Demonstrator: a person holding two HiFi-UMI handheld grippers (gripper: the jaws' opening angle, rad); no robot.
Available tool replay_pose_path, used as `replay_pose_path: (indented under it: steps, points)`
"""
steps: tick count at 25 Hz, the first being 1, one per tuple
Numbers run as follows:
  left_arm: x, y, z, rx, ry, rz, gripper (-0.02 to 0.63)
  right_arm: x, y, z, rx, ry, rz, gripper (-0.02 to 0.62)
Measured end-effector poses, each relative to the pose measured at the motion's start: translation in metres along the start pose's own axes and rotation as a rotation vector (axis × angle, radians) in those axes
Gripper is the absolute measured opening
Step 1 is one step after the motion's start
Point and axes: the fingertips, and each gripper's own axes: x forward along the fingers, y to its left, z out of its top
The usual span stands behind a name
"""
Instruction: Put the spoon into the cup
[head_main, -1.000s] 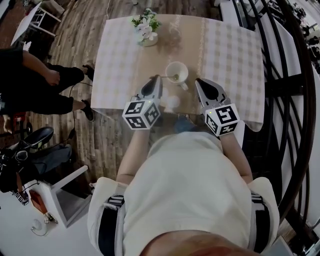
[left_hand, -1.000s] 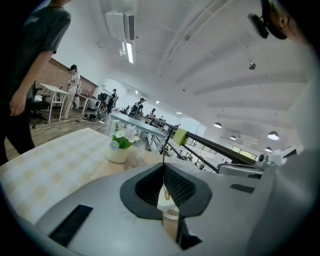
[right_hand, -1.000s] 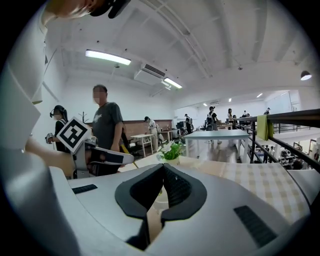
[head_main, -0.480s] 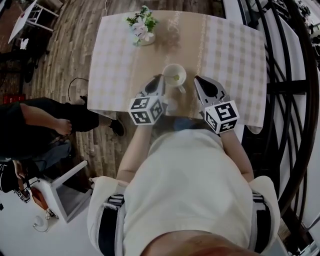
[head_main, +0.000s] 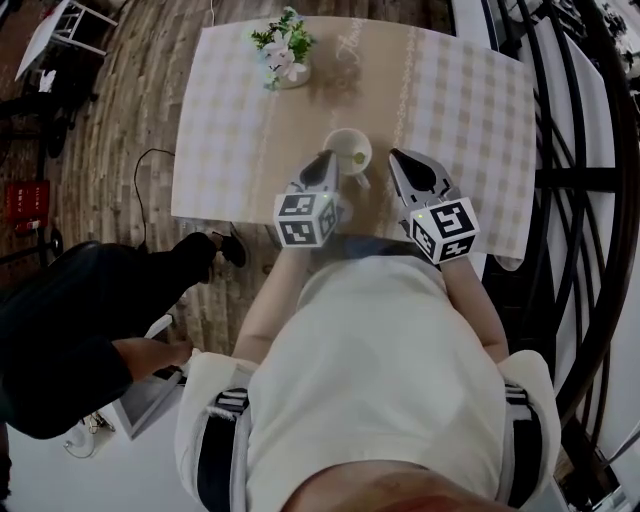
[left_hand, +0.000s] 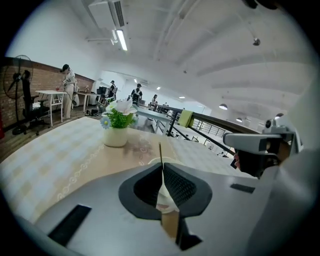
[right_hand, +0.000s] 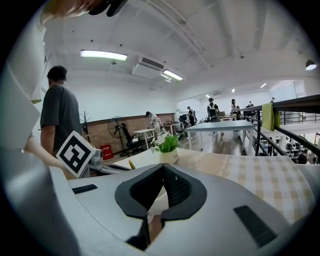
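Note:
A white cup (head_main: 348, 150) stands on the checked tablecloth near the table's front edge, with the spoon (head_main: 357, 156) resting inside it. My left gripper (head_main: 327, 160) sits just left of the cup, jaws shut and empty. In the left gripper view, the gripper (left_hand: 161, 167) points at the cup rim (left_hand: 149, 161), and the thin spoon handle (left_hand: 160, 150) rises just past the tips. My right gripper (head_main: 398, 158) is just right of the cup, also shut with nothing in it. The right gripper view shows its closed jaws (right_hand: 162, 167) and the yellowish spoon handle (right_hand: 131, 164) beyond.
A small pot of flowers (head_main: 283, 52) stands at the table's far side. The table's front edge (head_main: 250, 222) lies just under the grippers. A person in dark clothes (head_main: 80, 340) is on the wooden floor to the left, and a black railing (head_main: 590, 200) runs along the right.
My left gripper has sunk and drawn closer to the cup's left side. The right gripper has barely moved. The person on the left has shifted towards the lower left.

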Motion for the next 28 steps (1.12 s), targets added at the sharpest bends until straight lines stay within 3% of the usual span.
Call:
replay_pose_path:
  steps: [5,11,13,14,28]
  points:
    - [0.004,0.005,-0.004,0.046,0.009,0.030,0.006,0.003,0.000,-0.001,0.001,-0.001,0.009,0.002]
    - [0.004,0.013,-0.011,0.034,0.030,0.053,0.011,0.005,0.005,-0.003,0.004,-0.003,0.017,0.002]
    - [0.003,0.013,-0.013,0.026,0.031,0.044,0.110,0.004,0.009,-0.003,0.002,-0.004,0.018,0.002]
    - [0.002,0.013,-0.014,0.022,0.031,0.040,0.125,0.003,0.010,-0.004,0.001,-0.004,0.018,0.002]
    - [-0.022,0.002,-0.014,-0.009,0.011,0.014,0.135,-0.022,0.026,-0.013,0.005,-0.005,-0.014,0.002]
